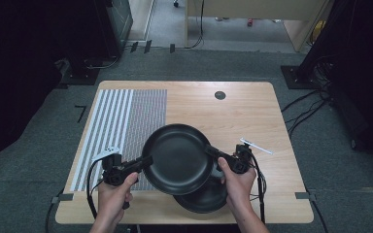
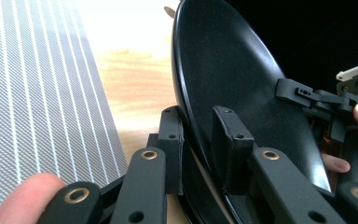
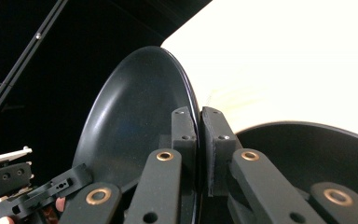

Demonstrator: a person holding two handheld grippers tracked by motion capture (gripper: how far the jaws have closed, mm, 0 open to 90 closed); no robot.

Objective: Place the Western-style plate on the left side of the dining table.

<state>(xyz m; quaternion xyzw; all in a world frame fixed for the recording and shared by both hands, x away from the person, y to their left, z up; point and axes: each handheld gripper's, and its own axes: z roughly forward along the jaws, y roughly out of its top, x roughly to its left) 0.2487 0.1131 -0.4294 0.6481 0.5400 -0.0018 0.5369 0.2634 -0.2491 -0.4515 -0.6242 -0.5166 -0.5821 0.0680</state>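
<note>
Keep both grips level and lift evenly. Left gripper [image 1: 144, 161] clamped on the upper plate's [image 1: 182, 155] left rim, right gripper [image 1: 212, 152] clamped on its right rim. Black, round, glossy, shallow; held over a second black plate [image 1: 205, 199] on the table [image 1: 252, 111].

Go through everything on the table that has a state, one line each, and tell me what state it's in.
Upper plate: lifted, held at both rims, tilted.
Lower plate: flat on the table, partly under the upper plate.
Left hand-held gripper: shut on the upper plate's left rim.
Right hand-held gripper: shut on the upper plate's right rim.
Striped mat: lying flat on the table.
</note>
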